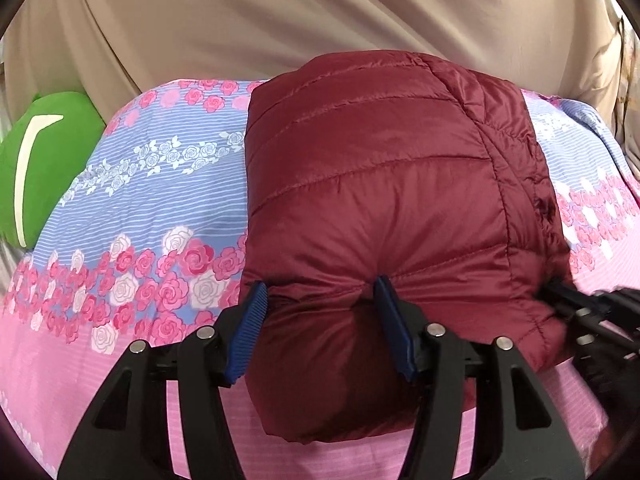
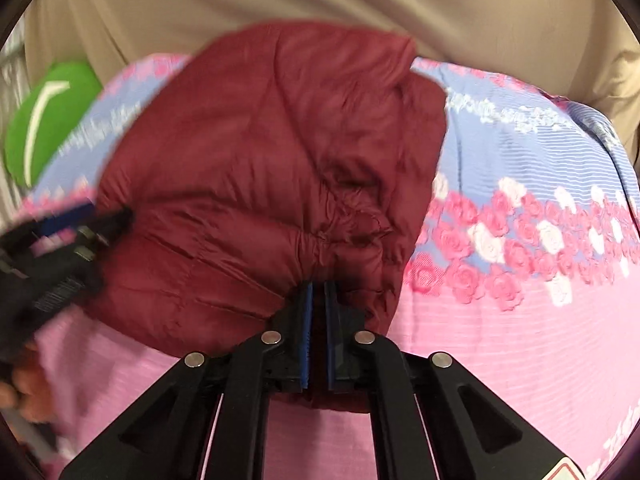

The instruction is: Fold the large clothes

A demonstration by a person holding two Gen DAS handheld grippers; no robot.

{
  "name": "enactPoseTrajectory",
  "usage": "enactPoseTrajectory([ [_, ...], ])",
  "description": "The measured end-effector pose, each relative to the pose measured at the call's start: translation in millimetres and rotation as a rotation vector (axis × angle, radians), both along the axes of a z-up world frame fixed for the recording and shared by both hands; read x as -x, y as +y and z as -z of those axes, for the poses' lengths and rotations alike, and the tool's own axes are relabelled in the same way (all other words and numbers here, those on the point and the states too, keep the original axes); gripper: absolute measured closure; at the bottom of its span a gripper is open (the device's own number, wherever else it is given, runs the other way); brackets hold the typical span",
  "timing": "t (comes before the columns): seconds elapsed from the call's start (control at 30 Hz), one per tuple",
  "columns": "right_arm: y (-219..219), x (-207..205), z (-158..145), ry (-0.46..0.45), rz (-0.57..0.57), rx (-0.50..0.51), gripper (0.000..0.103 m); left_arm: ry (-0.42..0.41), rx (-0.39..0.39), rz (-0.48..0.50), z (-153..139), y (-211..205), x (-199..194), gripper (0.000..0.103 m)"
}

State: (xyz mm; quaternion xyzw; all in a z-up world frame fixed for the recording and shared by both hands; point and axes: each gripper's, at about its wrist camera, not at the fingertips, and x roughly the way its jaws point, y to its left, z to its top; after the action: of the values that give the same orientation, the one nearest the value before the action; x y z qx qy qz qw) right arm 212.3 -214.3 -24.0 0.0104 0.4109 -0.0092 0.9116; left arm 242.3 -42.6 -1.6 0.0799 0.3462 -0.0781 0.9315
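Observation:
A dark red quilted puffer jacket [image 1: 372, 184] lies folded into a thick bundle on the floral bedspread [image 1: 140, 184]. My left gripper [image 1: 320, 292] stands open with its blue pads either side of the jacket's near left corner, the fabric bulging between them. My right gripper [image 2: 318, 292] is shut on a pinch of the jacket [image 2: 260, 152] at its near right edge. The right gripper also shows at the right edge of the left wrist view [image 1: 560, 292], and the left gripper shows blurred at the left of the right wrist view [image 2: 80, 220].
A green cushion [image 1: 44, 160] with a pale stripe lies at the far left of the bed. A beige curtain or sheet [image 1: 320, 12] hangs behind the bed. The pink and blue bedspread [image 2: 520, 240] stretches to the right of the jacket.

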Motion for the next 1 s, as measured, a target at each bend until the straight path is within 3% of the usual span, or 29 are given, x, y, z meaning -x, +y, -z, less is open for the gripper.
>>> enactPoseTrajectory([
  [0.2, -1.0, 29.4, -30.0, -0.048, 0.032, -0.034, 0.093, -0.013, 0.007, -0.004, -4.5, 3.3, 20.6, 0.049],
  [0.33, -5.7, 64.4, -41.4, -0.091, 0.061, -0.042, 0.073, -0.037, 0.018, -0.006, -4.9, 5.8, 47.2, 0.048],
  [0.47, -7.7, 98.6, -30.4, -0.108, 0.114, 0.000, 0.062, -0.047, 0.024, -0.007, 1.5, 2.8, 76.4, 0.030],
  [0.67, -5.0, 124.6, -6.6, -0.065, 0.125, -0.009, 0.061, -0.046, 0.025, -0.013, 17.9, -5.7, 112.8, 0.023],
  [0.9, 5.4, 143.6, 6.0, -0.089, 0.142, 0.025, 0.055, -0.035, 0.049, -0.077, 31.1, 1.9, 131.5, 0.021],
  [1.0, 8.9, 148.1, 13.3, -0.093, 0.152, 0.056, 0.054, -0.059, 0.072, -0.104, 29.2, 6.9, 137.6, 0.012],
])
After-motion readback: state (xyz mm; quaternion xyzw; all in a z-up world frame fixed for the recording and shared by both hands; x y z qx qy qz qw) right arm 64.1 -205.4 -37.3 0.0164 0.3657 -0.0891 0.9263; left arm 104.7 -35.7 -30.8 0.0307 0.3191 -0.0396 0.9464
